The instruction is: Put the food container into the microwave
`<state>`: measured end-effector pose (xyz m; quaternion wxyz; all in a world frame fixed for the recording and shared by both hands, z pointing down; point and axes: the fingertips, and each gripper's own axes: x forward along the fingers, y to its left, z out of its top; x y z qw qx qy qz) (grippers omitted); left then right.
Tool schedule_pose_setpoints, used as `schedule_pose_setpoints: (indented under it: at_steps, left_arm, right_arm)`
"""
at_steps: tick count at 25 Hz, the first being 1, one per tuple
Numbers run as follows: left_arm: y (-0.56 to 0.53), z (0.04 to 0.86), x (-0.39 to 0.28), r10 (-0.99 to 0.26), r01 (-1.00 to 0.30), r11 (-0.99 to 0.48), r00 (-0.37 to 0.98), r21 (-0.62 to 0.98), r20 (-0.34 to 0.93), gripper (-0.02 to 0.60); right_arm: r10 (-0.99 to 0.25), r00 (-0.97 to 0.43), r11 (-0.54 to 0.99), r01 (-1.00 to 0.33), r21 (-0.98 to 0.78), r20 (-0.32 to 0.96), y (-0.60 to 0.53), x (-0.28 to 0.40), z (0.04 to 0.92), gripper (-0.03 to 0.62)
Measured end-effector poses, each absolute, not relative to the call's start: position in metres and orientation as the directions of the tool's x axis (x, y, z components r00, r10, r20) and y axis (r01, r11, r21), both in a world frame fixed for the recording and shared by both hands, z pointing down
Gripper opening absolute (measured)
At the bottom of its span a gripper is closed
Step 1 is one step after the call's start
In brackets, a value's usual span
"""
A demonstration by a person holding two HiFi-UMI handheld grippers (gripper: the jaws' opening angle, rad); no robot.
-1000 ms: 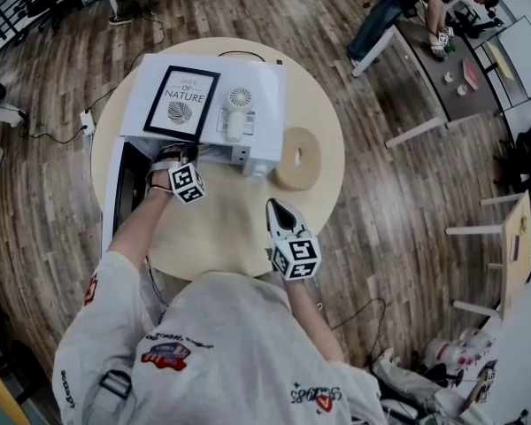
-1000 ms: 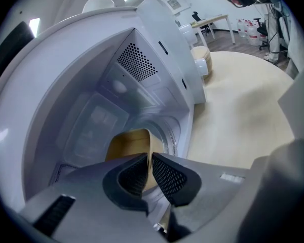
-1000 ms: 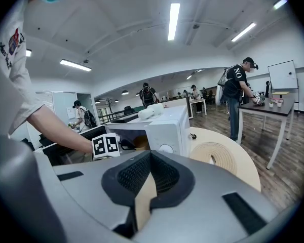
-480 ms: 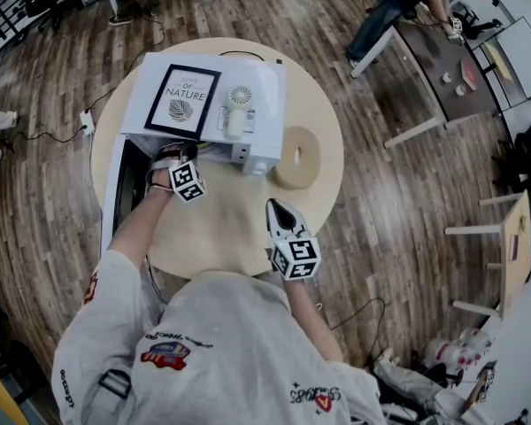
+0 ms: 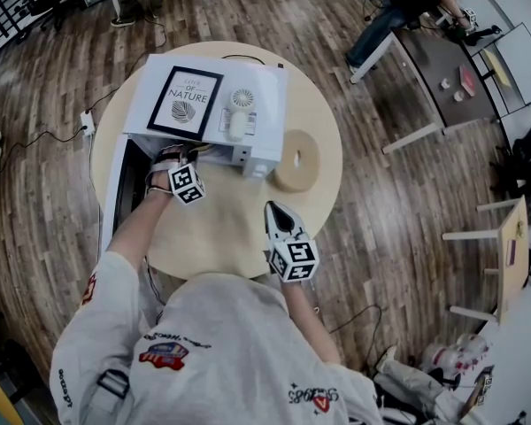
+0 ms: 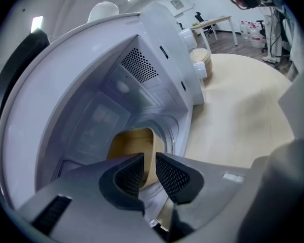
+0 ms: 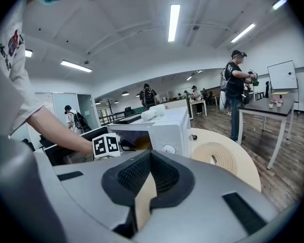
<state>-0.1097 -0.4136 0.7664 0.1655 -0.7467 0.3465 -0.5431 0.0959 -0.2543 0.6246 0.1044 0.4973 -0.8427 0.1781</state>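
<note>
**Lighting and image quality.** Bright, even light falls from ceiling strip lamps (image 7: 173, 22) high above the right gripper (image 7: 151, 156). Fisheye bending and dark vignette mark all edges. Its pads (image 7: 134, 173), nearest the lens, are soft. The microwave cavity (image 7: 136, 142) beyond them is shaded.

one microwave (image 5: 270, 96), one food container (image 6: 130, 143), one table (image 5: 221, 228)

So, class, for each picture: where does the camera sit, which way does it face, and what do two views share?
Head view: on the person's head, facing down at the table and microwave; shoulders, arms, left gripper and right gripper show.
Left gripper view: rides that gripper, facing into the microwave; its jaws, just opening, have the container's edge between them.
Right gripper view: rides that gripper, facing across the table; shut jaws and the left arm show.
Shared: both gripper views show the open microwave.
</note>
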Motion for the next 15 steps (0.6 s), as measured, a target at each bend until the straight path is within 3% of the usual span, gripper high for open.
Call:
schedule_pose_setpoints:
  at_steps: [10, 15]
  left_arm:
    - [-0.407, 0.755, -0.116, -0.710, -0.395, -0.686, 0.179, -0.611, 0.681, 0.060]
    - [-0.395, 0.744, -0.122, -0.713, -0.442, -0.676, 0.189, -0.590, 0.675, 0.020]
  right_arm:
    - [-0.795, -0.499, 0.457, -0.867, -0.200, 0.345, -0.251, 0.084, 0.624, 0.002]
    - [-0.794, -0.510, 0.468, -0.860, -0.203, 0.331, -0.248, 0.076, 0.620, 0.002]
